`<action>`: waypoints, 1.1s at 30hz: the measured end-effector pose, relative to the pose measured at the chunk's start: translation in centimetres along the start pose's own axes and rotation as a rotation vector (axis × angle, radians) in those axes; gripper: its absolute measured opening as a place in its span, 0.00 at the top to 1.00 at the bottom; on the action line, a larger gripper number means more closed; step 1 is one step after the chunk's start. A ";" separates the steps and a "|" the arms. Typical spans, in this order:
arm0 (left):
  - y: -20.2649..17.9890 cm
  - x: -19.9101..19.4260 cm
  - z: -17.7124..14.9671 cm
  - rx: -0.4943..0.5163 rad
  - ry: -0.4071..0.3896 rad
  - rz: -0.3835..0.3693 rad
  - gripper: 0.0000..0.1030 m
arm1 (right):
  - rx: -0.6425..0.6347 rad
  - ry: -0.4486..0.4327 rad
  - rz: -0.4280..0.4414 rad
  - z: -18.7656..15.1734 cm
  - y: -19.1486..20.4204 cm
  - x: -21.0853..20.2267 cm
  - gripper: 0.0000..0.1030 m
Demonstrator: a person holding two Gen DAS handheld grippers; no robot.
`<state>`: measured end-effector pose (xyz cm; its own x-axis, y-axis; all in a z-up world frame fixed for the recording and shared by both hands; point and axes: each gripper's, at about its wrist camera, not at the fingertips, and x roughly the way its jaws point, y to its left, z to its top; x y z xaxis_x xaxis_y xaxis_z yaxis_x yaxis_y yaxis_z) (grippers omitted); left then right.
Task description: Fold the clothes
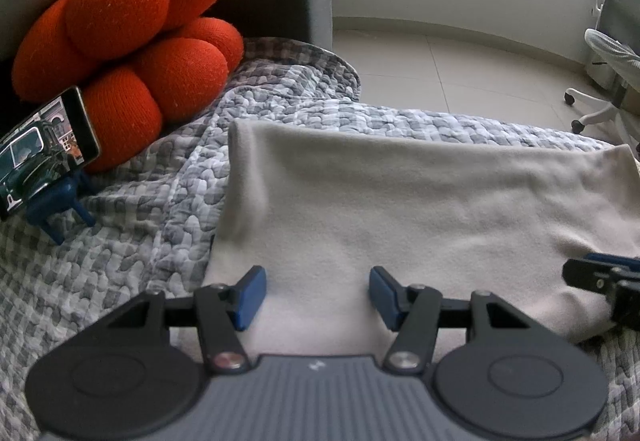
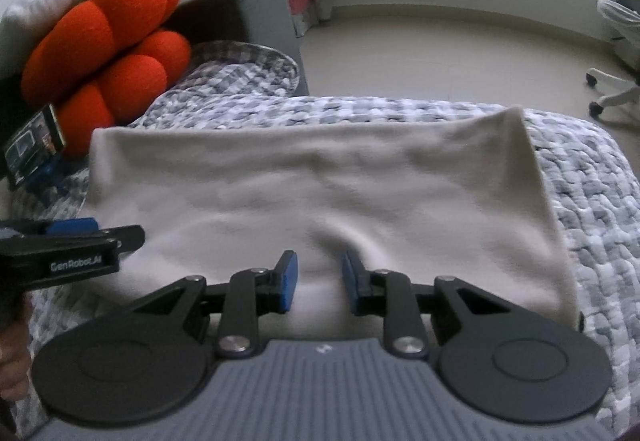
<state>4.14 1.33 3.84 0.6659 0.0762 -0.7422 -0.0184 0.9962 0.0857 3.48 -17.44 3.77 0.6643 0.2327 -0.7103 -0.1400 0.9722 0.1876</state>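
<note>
Right wrist view: one beige cloth [image 2: 320, 193], two grippers, left gripper [image 2: 86, 231] and right gripper [image 2: 318, 281], both spread.

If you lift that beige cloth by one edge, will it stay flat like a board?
Probably not. The cloth looks soft and already dips into a fold near the right gripper, so it would likely droop. It seems thin and light. Its fuzzy surface on the quilt probably won't slide much.

Beige garment [image 2: 320, 193], folded into a flat rectangle, lying on checked quilt [image 2: 592, 201]
</note>
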 end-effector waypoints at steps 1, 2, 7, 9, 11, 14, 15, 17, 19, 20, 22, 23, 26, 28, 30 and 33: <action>0.0 0.0 0.0 0.000 0.000 0.000 0.43 | 0.006 -0.002 -0.005 0.0 -0.2 -0.1 0.75; 0.0 0.0 0.0 0.000 0.000 0.000 0.43 | 0.014 -0.003 -0.011 0.1 -0.5 -0.2 0.75; 0.0 0.0 0.0 -0.001 0.000 0.000 0.43 | 0.088 -0.013 -0.059 0.1 -2.8 -1.0 0.75; 0.0 0.0 0.0 -0.002 0.001 0.001 0.43 | 0.129 -0.019 -0.084 0.1 -3.9 -1.4 0.68; 0.0 0.0 0.0 -0.004 0.001 0.000 0.43 | 0.162 -0.024 -0.105 0.0 -4.9 -1.9 0.70; 0.0 0.0 0.0 -0.006 0.002 0.000 0.43 | 0.208 -0.031 -0.107 -0.1 -6.1 -2.5 0.72; 0.0 -0.1 0.0 -0.007 0.002 0.000 0.43 | 0.216 -0.033 -0.116 -0.2 -6.4 -2.7 0.72; 0.0 -0.1 0.0 -0.007 0.002 0.001 0.43 | 0.221 -0.035 -0.132 -0.3 -6.6 -3.0 0.73; 0.0 -0.1 0.0 -0.007 0.002 0.000 0.43 | 0.221 -0.038 -0.136 -0.2 -6.8 -3.0 0.73; 0.0 -0.1 0.0 -0.007 0.002 0.000 0.43 | 0.223 -0.041 -0.136 -0.2 -6.8 -3.1 0.73; 0.0 -0.1 0.0 -0.008 0.002 0.000 0.43 | 0.236 -0.049 -0.134 -0.2 -7.0 -3.4 0.73; 0.0 -0.1 0.0 -0.007 0.002 0.000 0.43 | 0.246 -0.054 -0.131 -0.2 -7.2 -3.5 0.73; 0.0 -0.1 0.0 -0.009 0.002 0.001 0.43 | 0.303 -0.065 -0.115 -0.2 -8.1 -3.9 0.73; 0.0 -0.1 0.0 -0.011 0.003 0.002 0.43 | 0.339 -0.070 -0.108 -0.3 -8.7 -4.1 0.73; 0.0 -0.2 0.1 -0.011 0.003 0.003 0.43 | 0.361 -0.072 -0.120 -0.3 -9.1 -4.2 0.73; -0.1 -0.2 0.0 -0.008 0.003 0.003 0.43 | 0.352 -0.082 -0.161 -0.1 -9.1 -4.6 0.72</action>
<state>4.00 1.23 3.98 0.6638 0.0793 -0.7437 -0.0268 0.9962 0.0823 1.59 -27.35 5.27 0.7156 0.0609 -0.6958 0.2217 0.9249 0.3089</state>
